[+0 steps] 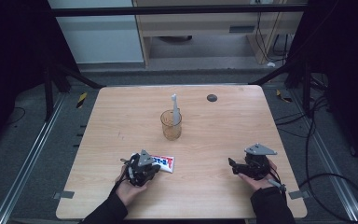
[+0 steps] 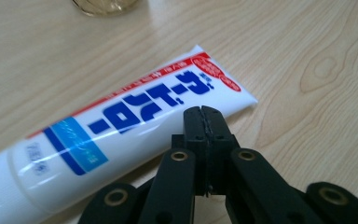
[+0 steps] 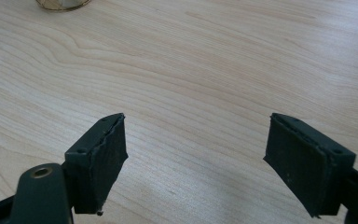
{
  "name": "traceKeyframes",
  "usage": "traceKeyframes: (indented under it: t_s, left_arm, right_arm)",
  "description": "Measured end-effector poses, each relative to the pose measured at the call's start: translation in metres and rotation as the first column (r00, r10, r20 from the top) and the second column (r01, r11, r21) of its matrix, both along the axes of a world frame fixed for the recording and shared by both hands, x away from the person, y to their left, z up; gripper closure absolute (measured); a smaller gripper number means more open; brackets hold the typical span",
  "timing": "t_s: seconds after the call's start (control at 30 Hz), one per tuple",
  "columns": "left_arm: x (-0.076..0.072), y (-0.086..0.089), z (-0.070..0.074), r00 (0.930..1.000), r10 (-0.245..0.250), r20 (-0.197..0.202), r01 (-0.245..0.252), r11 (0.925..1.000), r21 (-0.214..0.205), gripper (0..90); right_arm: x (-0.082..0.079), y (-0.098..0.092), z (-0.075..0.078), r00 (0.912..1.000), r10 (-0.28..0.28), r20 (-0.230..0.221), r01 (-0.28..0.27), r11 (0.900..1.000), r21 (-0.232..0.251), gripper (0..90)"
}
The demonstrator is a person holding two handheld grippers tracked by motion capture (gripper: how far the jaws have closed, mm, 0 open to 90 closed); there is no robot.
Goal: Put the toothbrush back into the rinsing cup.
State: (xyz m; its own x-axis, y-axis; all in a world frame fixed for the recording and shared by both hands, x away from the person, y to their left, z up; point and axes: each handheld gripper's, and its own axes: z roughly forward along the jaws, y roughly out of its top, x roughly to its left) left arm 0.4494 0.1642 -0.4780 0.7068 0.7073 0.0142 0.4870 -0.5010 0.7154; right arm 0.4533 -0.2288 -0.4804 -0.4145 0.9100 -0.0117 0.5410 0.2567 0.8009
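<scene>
High view: a toothpaste tube [image 1: 164, 163] lies flat on the wooden surface [image 1: 214, 140], near the front edge on the left side. The left gripper [image 1: 154, 169], held in the person's left hand [image 1: 129, 185], sits at the tube's near-left end and overlaps it in this view; whether it touches the tube cannot be told from here. The right gripper [image 1: 232, 165], in the right hand [image 1: 257, 179], rests well apart on the right side of the surface. A glass cup [image 1: 171, 125] with a toothbrush [image 1: 175, 108] standing in it is behind the tube, toward the middle. A small dark disc [image 1: 211, 97] lies near the far edge.

Left gripper view: the two black fingers [image 2: 193, 126] are pressed fully together with nothing between them. The tube [image 2: 121, 126] lies slantwise just beyond and left of the tips, its flat crimped end up and right, its rounder end down and left. The fingertips stand just beside the tube's lower edge, not around it. The base of the cup [image 2: 105, 5] shows at the top edge.

Right gripper view: the fingers [image 3: 103, 158] stand wide apart over bare wood, holding nothing. The cup's base [image 3: 63, 3] shows at the top left.
</scene>
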Motion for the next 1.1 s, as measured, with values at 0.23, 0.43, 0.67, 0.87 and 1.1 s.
traceKeyframes:
  t_s: [0.23,0.43,0.67,0.87,1.1]
  left_arm:
    - [0.014,0.022,0.023,0.9972,0.055,0.051,-0.054,0.9983,-0.02,89.6]
    - [0.037,0.041,0.038,0.9908,0.12,0.062,-0.119,0.9926,-0.027,89.6]
    - [0.062,0.047,0.03,0.9873,0.153,0.043,-0.154,0.9881,0.008,89.5]
    - [0.068,0.046,0.021,0.9904,0.138,0.01,-0.138,0.9893,0.045,89.6]
    - [0.067,0.045,0.016,0.9915,0.129,-0.015,-0.128,0.9892,0.071,89.6]
  right_arm:
    - [0.0,0.0,0.0,1.0,-0.001,0.0,0.001,1.0,0.0,20.4]
    - [0.001,0.001,0.0,1.0,-0.001,-0.001,0.001,1.0,-0.001,20.3]
    - [0.002,0.001,-0.001,1.0,0.0,-0.004,0.0,1.0,-0.005,20.4]
    - [0.002,0.002,-0.002,1.0,0.002,-0.004,-0.002,0.9999,-0.011,20.4]
    - [0.001,0.001,-0.002,1.0,0.004,-0.005,-0.004,0.9999,-0.011,20.3]
